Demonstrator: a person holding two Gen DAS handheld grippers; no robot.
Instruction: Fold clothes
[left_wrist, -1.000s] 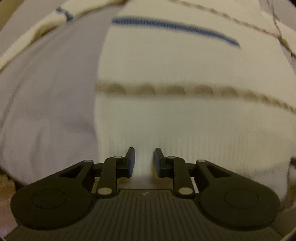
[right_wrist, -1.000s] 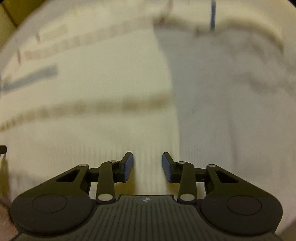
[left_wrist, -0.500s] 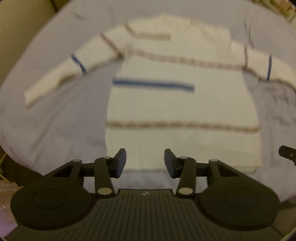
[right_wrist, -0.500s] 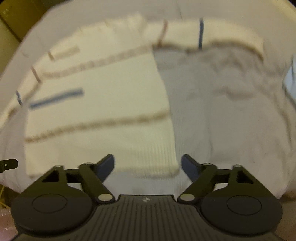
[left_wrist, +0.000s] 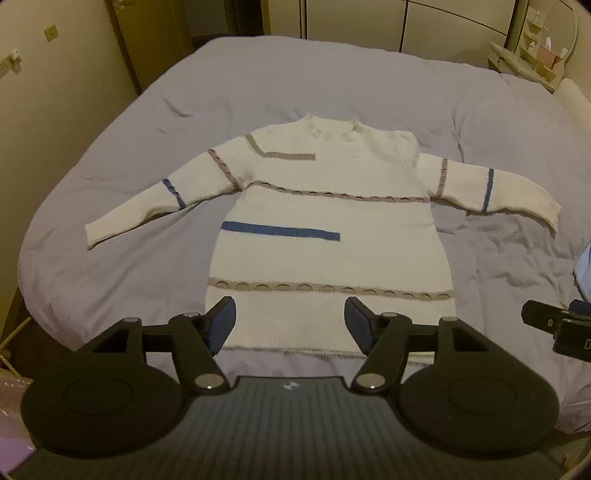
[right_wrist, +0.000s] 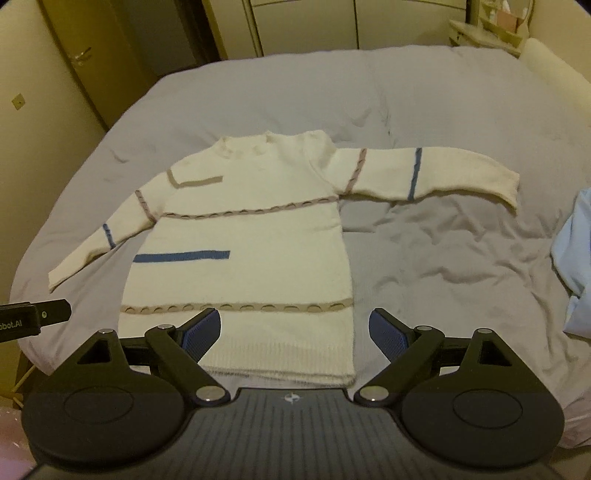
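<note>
A white knitted sweater (left_wrist: 325, 206) (right_wrist: 240, 229) with beige and blue stripes lies flat on the bed, front up, both sleeves spread sideways, hem toward me. High above the hem hangs my left gripper (left_wrist: 290, 321); its jaws are opening and hold nothing. My right gripper (right_wrist: 295, 332) hovers over the hem's right corner, jaws wide and still opening, with nothing between them. Each gripper's tip shows at the edge of the other's view: the right gripper (left_wrist: 554, 328) and the left gripper (right_wrist: 33, 319).
A lilac sheet covers the bed (left_wrist: 332, 85) (right_wrist: 424, 110), creased to the right of the sweater. A pale blue garment (right_wrist: 576, 258) lies at the bed's right edge. Wardrobe doors stand behind, a wall on the left, a shelf unit (left_wrist: 532, 55) at the far right.
Both grippers have risen from close over the sweater's hem, so the whole sweater and bed now show. Both pairs of jaws have spread wider.
</note>
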